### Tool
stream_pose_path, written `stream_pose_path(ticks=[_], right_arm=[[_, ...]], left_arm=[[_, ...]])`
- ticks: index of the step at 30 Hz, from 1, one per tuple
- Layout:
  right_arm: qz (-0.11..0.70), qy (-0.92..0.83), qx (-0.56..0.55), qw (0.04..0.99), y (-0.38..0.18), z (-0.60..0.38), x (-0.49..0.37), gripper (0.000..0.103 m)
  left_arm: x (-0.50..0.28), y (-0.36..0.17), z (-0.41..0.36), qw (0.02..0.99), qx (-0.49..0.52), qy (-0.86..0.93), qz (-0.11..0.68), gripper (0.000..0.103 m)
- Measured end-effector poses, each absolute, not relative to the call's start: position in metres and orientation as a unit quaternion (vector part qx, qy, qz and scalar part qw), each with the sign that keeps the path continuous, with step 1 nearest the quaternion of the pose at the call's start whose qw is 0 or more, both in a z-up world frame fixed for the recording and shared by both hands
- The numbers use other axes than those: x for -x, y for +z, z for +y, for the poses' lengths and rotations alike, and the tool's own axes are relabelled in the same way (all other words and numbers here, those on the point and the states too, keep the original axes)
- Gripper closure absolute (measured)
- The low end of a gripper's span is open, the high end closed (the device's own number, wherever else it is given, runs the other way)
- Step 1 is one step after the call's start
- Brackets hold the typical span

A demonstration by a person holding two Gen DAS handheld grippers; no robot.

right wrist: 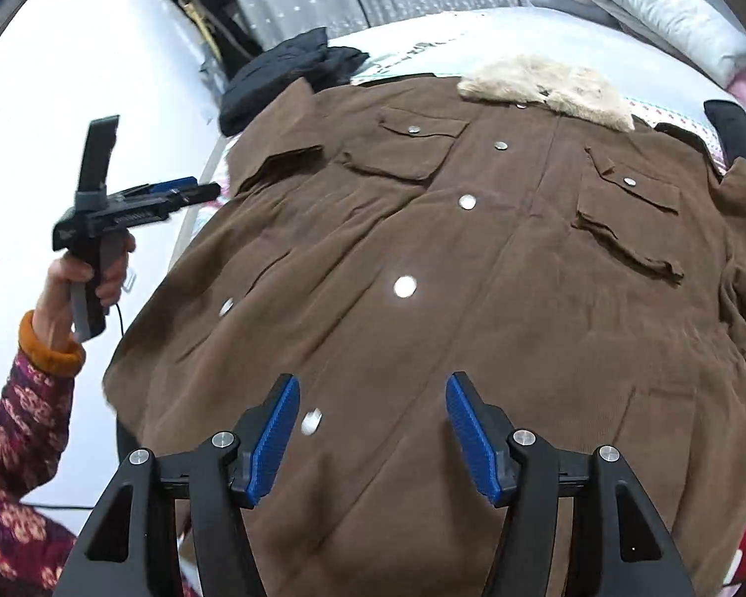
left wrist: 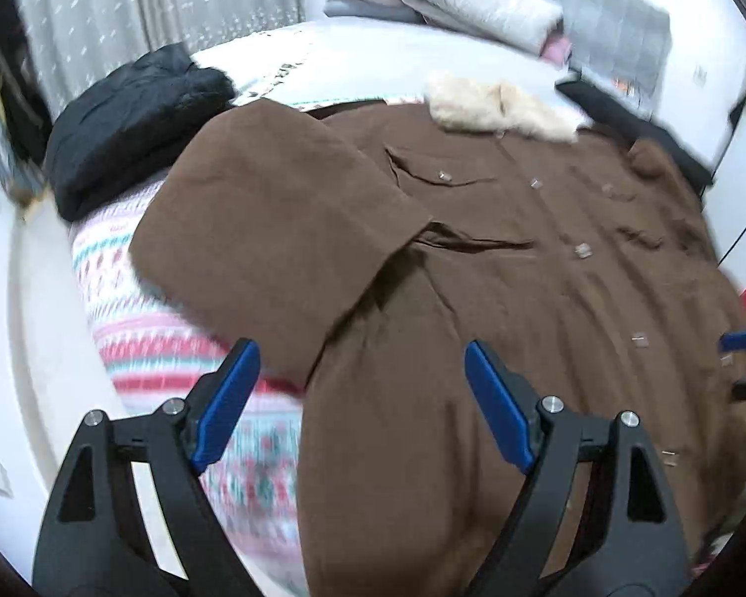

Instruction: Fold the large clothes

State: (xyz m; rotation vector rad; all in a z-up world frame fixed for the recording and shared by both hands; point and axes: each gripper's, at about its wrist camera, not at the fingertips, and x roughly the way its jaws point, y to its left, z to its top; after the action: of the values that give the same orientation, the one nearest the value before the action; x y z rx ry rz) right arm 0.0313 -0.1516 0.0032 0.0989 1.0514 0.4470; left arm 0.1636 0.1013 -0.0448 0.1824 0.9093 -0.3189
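Note:
A large brown coat (right wrist: 422, 248) lies front-up and flat on the bed, with silver snaps down the middle and a cream fur collar (right wrist: 547, 87) at the far end. In the left wrist view one sleeve (left wrist: 283, 229) is folded across the coat (left wrist: 547, 298). My left gripper (left wrist: 360, 353) hovers open over the coat's near left part, with nothing between its blue pads. From the right wrist view it (right wrist: 199, 188) is off the coat's left edge, held by a hand (right wrist: 74, 288). My right gripper (right wrist: 372, 388) stands open above the lower front of the coat and holds nothing.
A black jacket (left wrist: 134, 119) lies bunched at the bed's far left corner. Folded pale bedding (left wrist: 472, 5) is stacked at the head. A patterned pink and teal bedspread (left wrist: 174, 348) shows beside the coat. A dark garment (left wrist: 621, 114) lies at the far right.

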Motion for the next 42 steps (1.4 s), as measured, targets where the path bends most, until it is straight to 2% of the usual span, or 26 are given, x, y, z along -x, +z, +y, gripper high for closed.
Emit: stream_pose_path(ticks=[6, 9, 10, 12, 13, 15, 23, 26, 32, 36, 38, 40, 42], right_arm=[[0.495, 0.19, -0.046, 0.847, -0.01, -0.148, -0.076, 0.041], [0.496, 0.184, -0.046, 0.847, -0.016, -0.148, -0.09, 0.041], [0.498, 0.183, -0.046, 0.846, -0.02, -0.147, -0.095, 0.041], [0.501, 0.181, -0.045, 0.845, -0.025, -0.148, -0.099, 0.041], [0.504, 0.178, -0.043, 0.844, -0.027, -0.148, -0.101, 0.041], [0.508, 0.172, -0.038, 0.843, -0.032, -0.149, -0.104, 0.041], [0.514, 0.163, -0.034, 0.842, -0.037, -0.157, -0.112, 0.041], [0.51, 0.162, -0.033, 0.844, -0.035, -0.158, -0.113, 0.041], [0.509, 0.154, -0.036, 0.846, -0.032, -0.16, -0.115, 0.041], [0.51, 0.142, -0.033, 0.847, -0.03, -0.166, -0.114, 0.041], [0.513, 0.135, -0.029, 0.847, -0.029, -0.17, -0.113, 0.041], [0.514, 0.128, -0.024, 0.848, -0.027, -0.173, -0.112, 0.041], [0.512, 0.122, -0.024, 0.85, -0.025, -0.177, -0.11, 0.041]], left_arm=[[-0.208, -0.079, 0.053, 0.878, -0.201, -0.117, 0.419, 0.018], [-0.229, -0.087, 0.051, 0.879, -0.205, -0.088, 0.421, 0.018], [-0.238, -0.088, 0.054, 0.882, -0.198, -0.074, 0.421, 0.025], [-0.248, -0.08, 0.065, 0.89, -0.166, -0.075, 0.418, 0.056], [-0.248, -0.072, 0.07, 0.895, -0.155, -0.072, 0.413, 0.077], [-0.249, -0.054, 0.088, 0.906, -0.119, -0.073, 0.4, 0.085], [-0.272, 0.051, 0.209, 0.945, -0.057, 0.057, 0.316, 0.089], [-0.293, 0.064, 0.262, 0.942, -0.06, 0.124, 0.306, 0.089], [-0.327, 0.032, 0.334, 0.917, -0.03, 0.191, 0.35, 0.09], [-0.35, -0.01, 0.343, 0.899, -0.086, 0.216, 0.371, 0.087], [-0.363, -0.019, 0.349, 0.887, -0.102, 0.238, 0.383, 0.082], [-0.374, -0.026, 0.367, 0.859, -0.116, 0.298, 0.399, 0.082], [-0.377, -0.023, 0.388, 0.844, -0.082, 0.333, 0.412, 0.078]])
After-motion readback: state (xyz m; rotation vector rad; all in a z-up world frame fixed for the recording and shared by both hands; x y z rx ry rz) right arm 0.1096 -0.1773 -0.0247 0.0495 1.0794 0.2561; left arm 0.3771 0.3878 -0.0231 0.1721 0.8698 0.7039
